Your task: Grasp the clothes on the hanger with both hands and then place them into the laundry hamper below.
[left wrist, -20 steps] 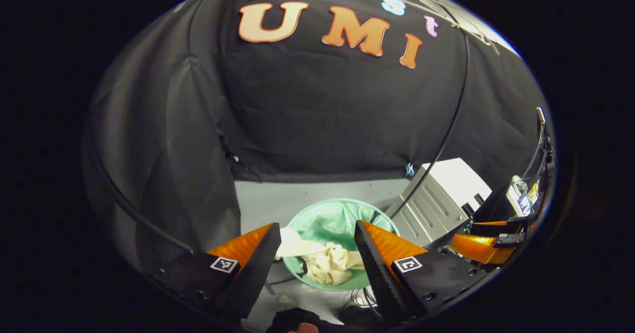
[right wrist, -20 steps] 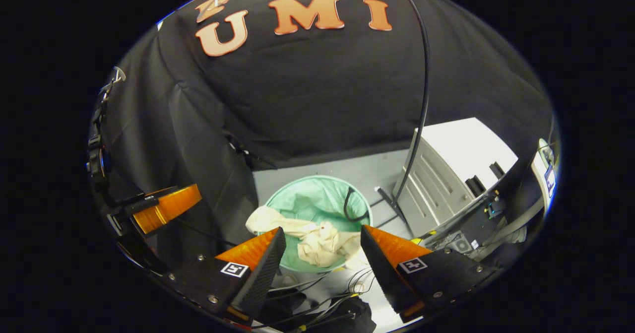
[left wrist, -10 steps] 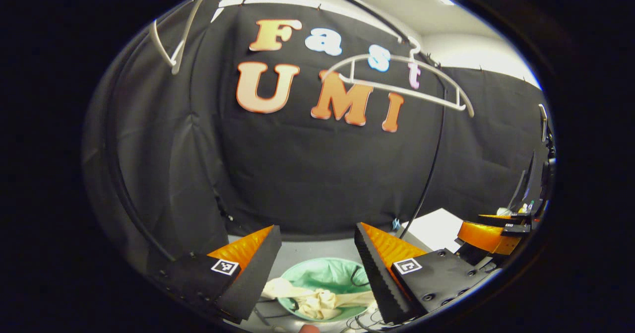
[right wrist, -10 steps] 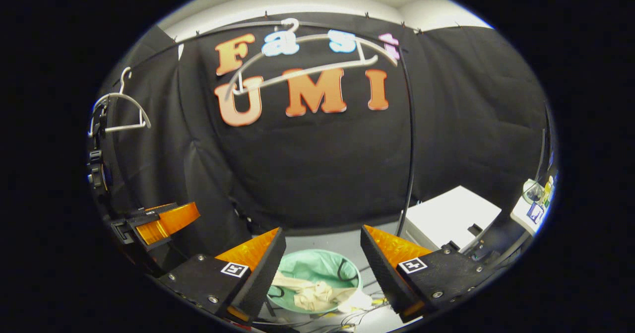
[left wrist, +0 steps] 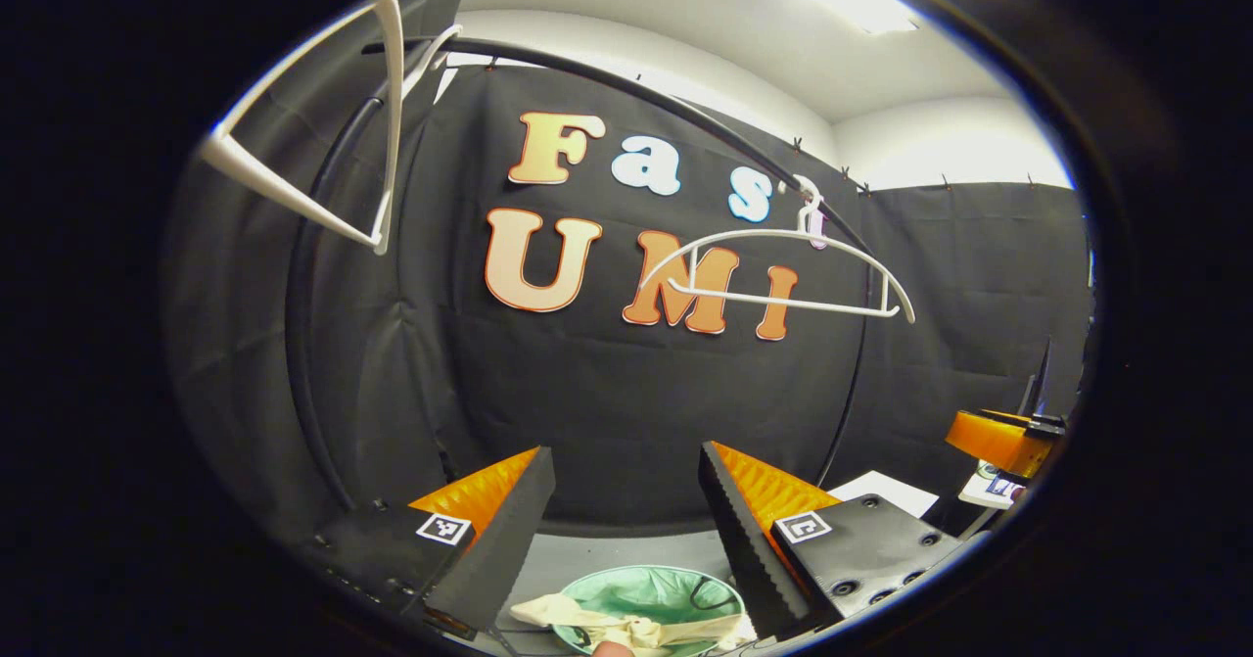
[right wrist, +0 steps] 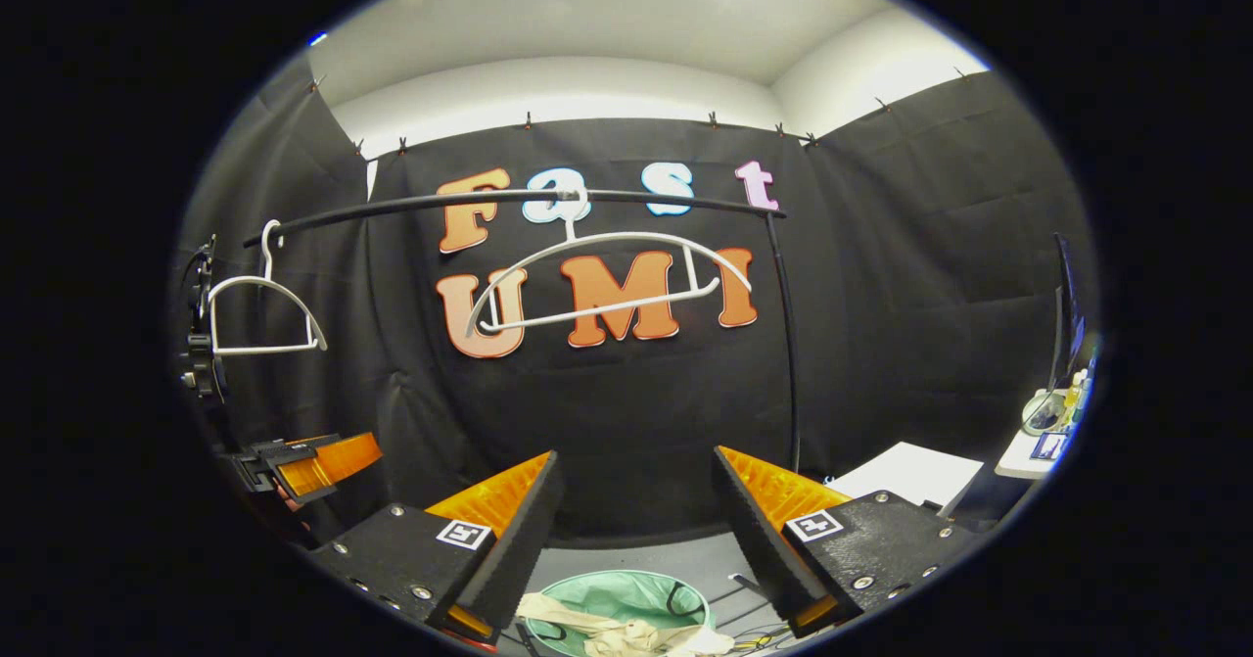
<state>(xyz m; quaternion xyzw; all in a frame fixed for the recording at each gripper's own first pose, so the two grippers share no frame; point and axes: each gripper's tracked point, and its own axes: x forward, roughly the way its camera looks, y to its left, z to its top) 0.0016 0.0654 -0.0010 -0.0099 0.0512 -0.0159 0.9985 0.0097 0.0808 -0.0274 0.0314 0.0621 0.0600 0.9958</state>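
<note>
In the left gripper view, the laundry hamper [left wrist: 675, 593] is cut off by the lower edge and partly hidden behind the left gripper [left wrist: 626, 525] fingers, so only its far rim and part of the cream clothes [left wrist: 626, 626] show. In the right gripper view, the hamper's near side likewise runs out of view, and the small items on the side table [right wrist: 1043, 442] at far right are too small to identify.
</note>
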